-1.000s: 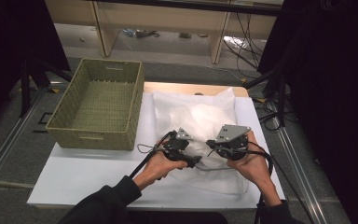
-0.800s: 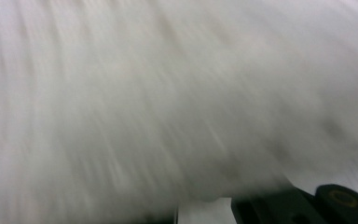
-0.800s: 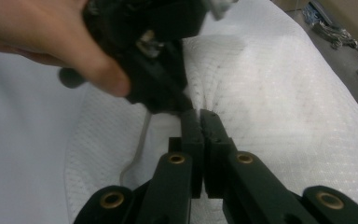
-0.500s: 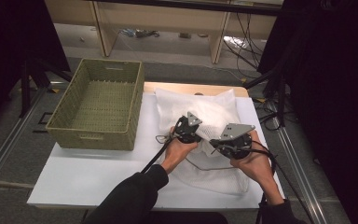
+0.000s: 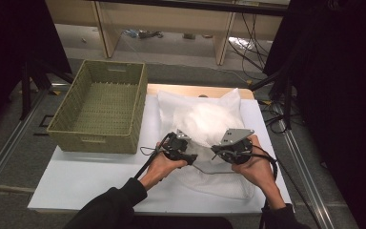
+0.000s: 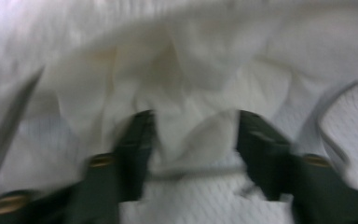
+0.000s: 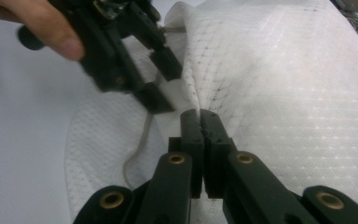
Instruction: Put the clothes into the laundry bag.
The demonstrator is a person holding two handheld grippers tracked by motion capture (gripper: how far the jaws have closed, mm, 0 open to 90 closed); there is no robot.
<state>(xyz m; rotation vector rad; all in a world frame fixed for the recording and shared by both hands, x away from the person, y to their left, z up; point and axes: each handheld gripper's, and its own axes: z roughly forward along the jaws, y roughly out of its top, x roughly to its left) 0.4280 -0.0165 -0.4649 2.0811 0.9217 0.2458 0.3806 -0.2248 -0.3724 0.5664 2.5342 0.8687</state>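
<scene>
Pinching a fold of the white mesh bag [image 7: 279, 93], the right tool [image 7: 199, 116] is fully closed on the fabric at the middle of the white desk [image 5: 90, 176]. The left tool [image 6: 193, 135] stands open around a bunched fold. It should probably close deep before any pull; the thin dimpled weave looks slippery. A woven basket [image 5: 100, 109] sits left.

The left gripper view is smeared with motion blur: the white mesh bag [image 6: 191, 70] ahead of the jaws loses its weave, and a pale streak left of them cannot be identified. In the right gripper view, the left gripper [image 7: 156, 81] is cut off by the top edge, as is the hand [image 7: 37, 18] holding it. Whatever fills the bag stays hidden under fabric in the high view [image 5: 209, 119].
</scene>
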